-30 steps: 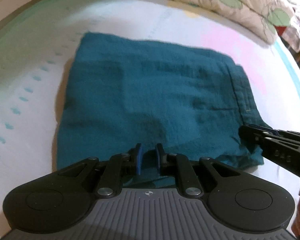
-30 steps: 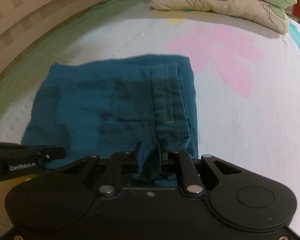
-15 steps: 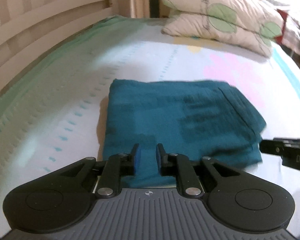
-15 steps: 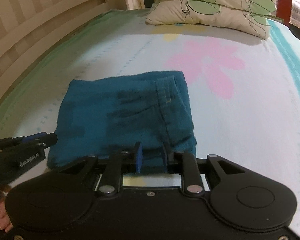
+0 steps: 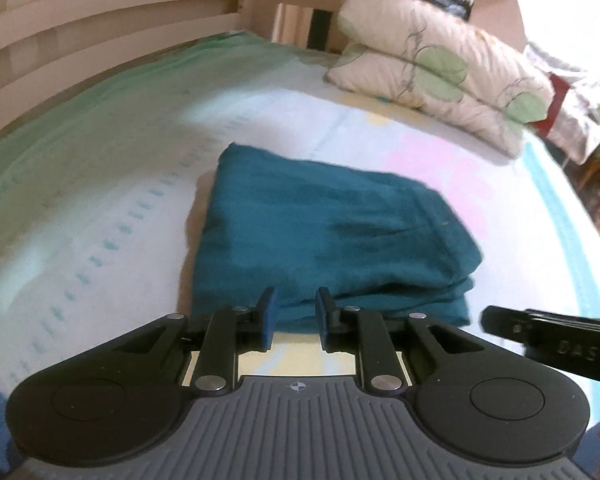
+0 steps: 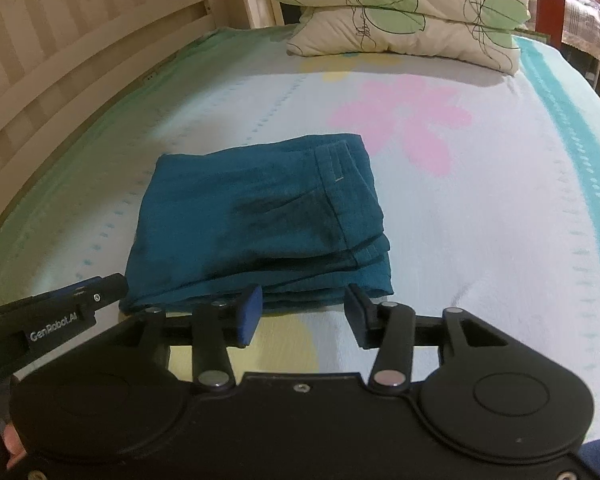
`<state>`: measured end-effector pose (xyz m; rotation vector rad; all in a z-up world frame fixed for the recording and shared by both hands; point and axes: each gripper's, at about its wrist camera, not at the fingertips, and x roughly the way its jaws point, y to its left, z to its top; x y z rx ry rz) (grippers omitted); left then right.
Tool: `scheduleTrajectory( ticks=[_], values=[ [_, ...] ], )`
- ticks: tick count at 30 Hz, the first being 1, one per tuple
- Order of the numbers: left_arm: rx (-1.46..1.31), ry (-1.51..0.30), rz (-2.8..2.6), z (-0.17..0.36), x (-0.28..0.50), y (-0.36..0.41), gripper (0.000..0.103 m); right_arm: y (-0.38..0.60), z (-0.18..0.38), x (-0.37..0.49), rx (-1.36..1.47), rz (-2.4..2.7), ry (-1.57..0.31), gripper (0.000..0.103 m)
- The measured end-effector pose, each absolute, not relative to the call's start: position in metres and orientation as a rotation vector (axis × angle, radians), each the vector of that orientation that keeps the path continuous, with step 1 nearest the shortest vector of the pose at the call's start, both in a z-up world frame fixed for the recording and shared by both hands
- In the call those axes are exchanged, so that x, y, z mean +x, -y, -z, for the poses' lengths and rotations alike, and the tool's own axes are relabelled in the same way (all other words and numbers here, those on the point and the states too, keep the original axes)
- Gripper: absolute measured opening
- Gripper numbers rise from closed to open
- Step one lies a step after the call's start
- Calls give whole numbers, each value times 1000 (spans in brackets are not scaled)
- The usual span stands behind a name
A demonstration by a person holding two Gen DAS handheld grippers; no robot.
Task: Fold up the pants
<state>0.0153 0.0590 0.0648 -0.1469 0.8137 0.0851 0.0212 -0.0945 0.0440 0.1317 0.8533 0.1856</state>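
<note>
One pair of teal pants (image 6: 260, 220) lies folded into a compact stack on the bed (image 6: 480, 220), its waistband edge toward the right and its layered open edges facing both cameras; the long axis cannot be told with certainty. Left gripper (image 5: 294, 314) fingers stand narrowly parted, holding nothing. Right gripper (image 6: 302, 312) fingers stand wide, holding nothing. Two leaf-print pillows (image 6: 404, 12) sit stacked at the bed's far end, beside a slatted wooden rail (image 6: 80, 60).

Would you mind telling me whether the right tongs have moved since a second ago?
Yes. The right tongs released the pants and drew back toward the person, away from the pillows.
</note>
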Motion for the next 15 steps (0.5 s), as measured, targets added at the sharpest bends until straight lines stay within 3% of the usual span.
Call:
scheduleTrajectory(
  ticks=[15],
  values=[
    [-30, -870, -83, -55, 11, -41, 20, 87, -47, 0, 107, -191, -825, 55]
  ],
)
